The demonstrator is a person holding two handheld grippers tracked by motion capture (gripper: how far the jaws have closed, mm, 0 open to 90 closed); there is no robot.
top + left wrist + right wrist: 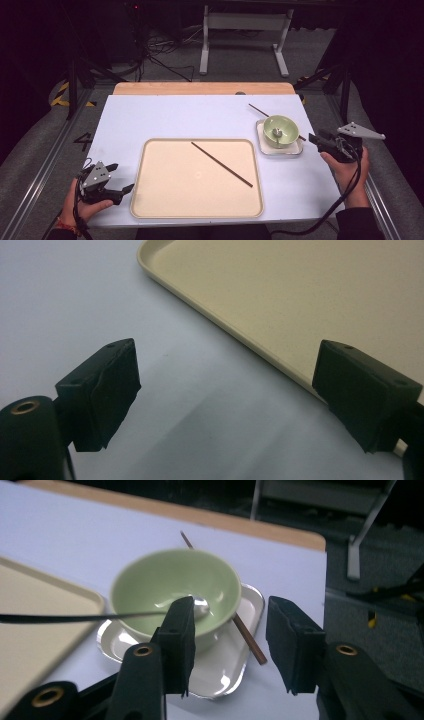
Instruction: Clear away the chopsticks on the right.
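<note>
Both grippers hovering, fingers apart, empty: left gripper [117, 187] near tray [150, 200], right gripper [320, 140] beside green bowl [280, 131]. Chopstick [221, 164] looking light, stiff, slippery; probably gripping mid-shaft.

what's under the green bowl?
The green bowl sits on a small silver tray. A chopstick runs beneath it, across the tray, its middle hidden by the bowl. Inside lies a spoon; its handle sticks out over the rim.

a pale green bowl [280, 129], beige tray [150, 200], dark brown chopstick [221, 164], white table [150, 120].
</note>
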